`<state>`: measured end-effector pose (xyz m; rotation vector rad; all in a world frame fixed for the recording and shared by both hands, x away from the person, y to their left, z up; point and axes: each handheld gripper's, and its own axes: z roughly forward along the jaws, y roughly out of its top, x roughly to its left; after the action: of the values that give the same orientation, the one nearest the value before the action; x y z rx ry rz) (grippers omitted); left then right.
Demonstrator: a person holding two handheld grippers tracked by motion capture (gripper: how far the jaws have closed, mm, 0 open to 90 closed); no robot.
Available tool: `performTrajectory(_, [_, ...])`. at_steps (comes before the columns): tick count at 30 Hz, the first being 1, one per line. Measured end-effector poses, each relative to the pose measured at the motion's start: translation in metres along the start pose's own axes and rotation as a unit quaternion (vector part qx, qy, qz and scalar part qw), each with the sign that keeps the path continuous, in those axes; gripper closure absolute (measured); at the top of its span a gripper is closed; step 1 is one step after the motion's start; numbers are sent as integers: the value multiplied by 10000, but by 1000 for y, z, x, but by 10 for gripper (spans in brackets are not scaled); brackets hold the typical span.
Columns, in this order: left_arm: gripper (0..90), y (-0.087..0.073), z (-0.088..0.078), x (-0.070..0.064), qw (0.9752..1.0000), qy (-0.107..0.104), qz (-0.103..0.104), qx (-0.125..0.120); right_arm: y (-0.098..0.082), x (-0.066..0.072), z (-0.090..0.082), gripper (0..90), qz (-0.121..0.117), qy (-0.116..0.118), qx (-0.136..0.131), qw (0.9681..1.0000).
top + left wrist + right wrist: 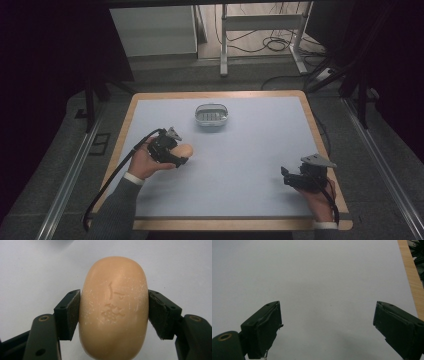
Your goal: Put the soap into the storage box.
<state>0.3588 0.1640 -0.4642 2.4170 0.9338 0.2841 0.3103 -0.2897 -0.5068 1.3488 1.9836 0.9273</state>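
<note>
left gripper [182,156]: closed on soap bar, both pads pressed flat vs its long sides. Sits left-centre of desk in high view, jaws pointing right.
left pads [68,315]: clamp at about mid-length of bar, one pad each side, contact on both.
soap bar [113,307]: peach/tan oval, embossed mark on the upper face, fine white scuffs. Long axis runs along the jaws, far end sticks out past the pads. In high view bar [183,150] pokes out at the gripper's right end, over the left-centre part of the desk. Can't tell if it's lifted clear or touching the surface.
left hand [145,161]: wrapped round the gripper body, grey sleeve + white cuff, cable trailing back toward near-left desk edge.
right gripper [286,175]: jaws wide apart, nothing between them, holding nothing. Near the desk's right edge, near-right area, jaws pointing left. Well apart from the bar.
right pads [265,327]: only pale desk surface between them in right gripper view; wood edge strip [412,280] at the right of that view.
soap dish [211,114]: small oval clear dish w/ ribbed insert, far-centre of desk, well apart from both grippers, nothing in it that I can make out.
desk [250,150]: pale grey-blue top, wood border.
</note>
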Motion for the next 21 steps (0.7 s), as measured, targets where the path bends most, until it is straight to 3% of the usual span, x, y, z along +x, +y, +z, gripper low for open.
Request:
performTrajectory(2, [319,1,1,2,10000,13,-1,18,0,0,0,81,2,3,-2,10000])
performTrajectory(4, [319,2,2,4,9999,-112,-26,-11,0,0,0,81,-3,2,3,10000])
performTrajectory(21, [319,11,6,10,9999,-110,-78,0,-1,0,2,81,-21,10,61,10000])
